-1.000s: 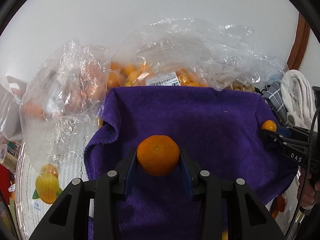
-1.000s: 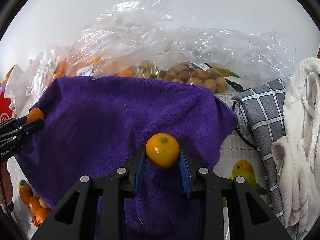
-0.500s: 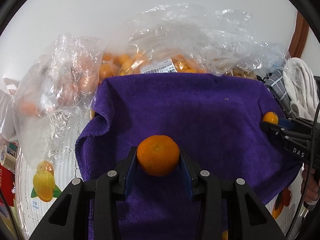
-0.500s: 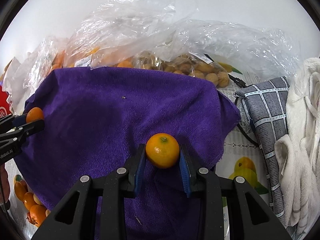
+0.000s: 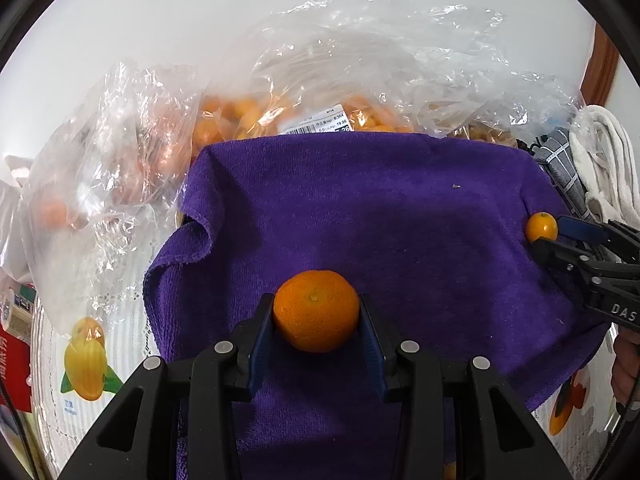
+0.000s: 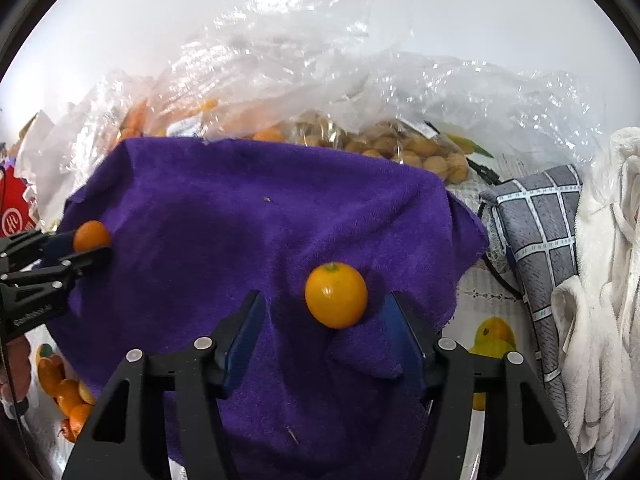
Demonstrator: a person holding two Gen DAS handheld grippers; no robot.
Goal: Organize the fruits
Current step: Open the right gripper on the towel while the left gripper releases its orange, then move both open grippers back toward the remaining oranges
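Left hand-held gripper, black with blue pads: clenched on a round orange mandarin, held above a deep purple terry towel.

Right hand-held gripper, same make: jaws opening; a small glossy yellow-orange citrus with green stem end sits between them on the towel, clear of the left pad; whether it touches the right pad cannot be told.

Purple towel: spread over the surface, near-left edge folded up, far edge against the bags.

Crinkled clear plastic bags: piled along the far side of the towel. One holds small orange fruits and bears a white barcode label; another, seen from the right wrist, holds pale tan round fruits.

White lace-patterned tablecloth with printed fruit motifs: covers the surface beneath the towel.

Grey checked cloth and white towelling: bunched right of the purple towel.

Red carton: left edge, partly cut off.
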